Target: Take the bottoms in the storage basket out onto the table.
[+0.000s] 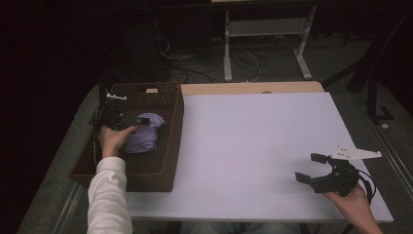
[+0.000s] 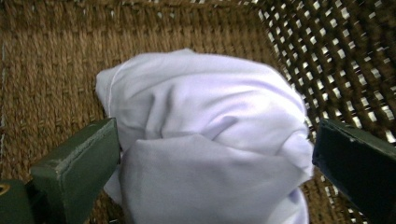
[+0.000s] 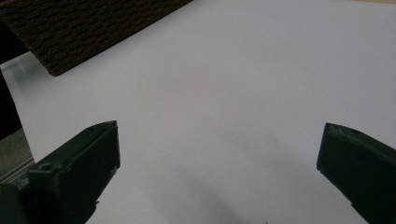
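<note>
High view and both gripper views, one instant. My left gripper (image 1: 127, 120) reaches down inside the wicker basket (image 1: 173, 146) at the left edge of the tabletop (image 1: 253, 146), its jaws spread wide on either side of a bundled pale lilac cloth (image 1: 144, 134) that lies on the basket floor; in the left gripper view the cloth (image 2: 205, 140) sits between the jaws, the left jaw touching or nearly touching its fold, the right jaw just clear of it, so nothing is clamped yet. My right gripper (image 1: 311, 168) hovers well apart over the bare near right part of the tabletop, jaws likewise spread and holding nothing; its own view looks across the white surface toward a corner of the basket (image 3: 93, 28). Risks, as I judge them: the bundle is loosely folded, so closing on the outer layer alone could lift one flap while the rest unrolls and drags back into the basket. The bundle looks about as wide as the gap between the jaws, so a close here may pinch only its bulging top and slip off. The right jaw lies near the open weave of the basket wall (image 2: 345, 60), where a jaw tip might catch. A snagged lift could tug the whole basket along the tabletop, since my right gripper is not bracing it.
</note>
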Tool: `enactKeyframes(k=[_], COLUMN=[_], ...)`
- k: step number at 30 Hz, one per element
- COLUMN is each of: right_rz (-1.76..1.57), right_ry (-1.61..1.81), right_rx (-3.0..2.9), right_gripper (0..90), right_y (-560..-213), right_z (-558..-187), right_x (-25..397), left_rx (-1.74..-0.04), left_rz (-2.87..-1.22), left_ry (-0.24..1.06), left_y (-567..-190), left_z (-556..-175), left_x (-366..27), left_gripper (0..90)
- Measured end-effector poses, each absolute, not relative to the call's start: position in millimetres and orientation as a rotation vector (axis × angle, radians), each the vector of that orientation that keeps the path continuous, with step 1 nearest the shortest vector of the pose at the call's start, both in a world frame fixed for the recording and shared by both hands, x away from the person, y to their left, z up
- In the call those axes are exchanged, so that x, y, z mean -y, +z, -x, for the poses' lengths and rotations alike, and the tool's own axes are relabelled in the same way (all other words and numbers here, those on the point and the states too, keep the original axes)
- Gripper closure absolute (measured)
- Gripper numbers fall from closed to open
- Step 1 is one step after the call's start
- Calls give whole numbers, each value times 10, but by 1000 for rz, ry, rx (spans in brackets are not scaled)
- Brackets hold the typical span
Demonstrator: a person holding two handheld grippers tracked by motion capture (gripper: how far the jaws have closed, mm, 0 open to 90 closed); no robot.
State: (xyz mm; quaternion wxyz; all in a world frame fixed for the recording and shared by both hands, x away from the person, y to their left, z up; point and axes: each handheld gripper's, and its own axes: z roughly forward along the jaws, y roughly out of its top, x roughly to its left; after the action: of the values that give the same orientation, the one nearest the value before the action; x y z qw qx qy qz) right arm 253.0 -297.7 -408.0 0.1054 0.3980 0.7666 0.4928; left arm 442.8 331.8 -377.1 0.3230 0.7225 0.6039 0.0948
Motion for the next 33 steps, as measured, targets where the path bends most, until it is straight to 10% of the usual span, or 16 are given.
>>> enactKeyframes(k=[16, 33], right_rz=[-1175, -1172], right_ry=[1453, 1452], right_rx=[-2254, -2253], right_gripper=[0, 0], right_y=[-4075, -4070], right_z=[-2523, -2519], right_x=[2980, 2979], left_rx=[-1664, -1690], left_rz=[-2021, -2020], left_ry=[62, 20], left_y=[-3998, -3947], left_z=[-4479, -4467], left_x=[-3272, -3289], left_gripper=[9, 421])
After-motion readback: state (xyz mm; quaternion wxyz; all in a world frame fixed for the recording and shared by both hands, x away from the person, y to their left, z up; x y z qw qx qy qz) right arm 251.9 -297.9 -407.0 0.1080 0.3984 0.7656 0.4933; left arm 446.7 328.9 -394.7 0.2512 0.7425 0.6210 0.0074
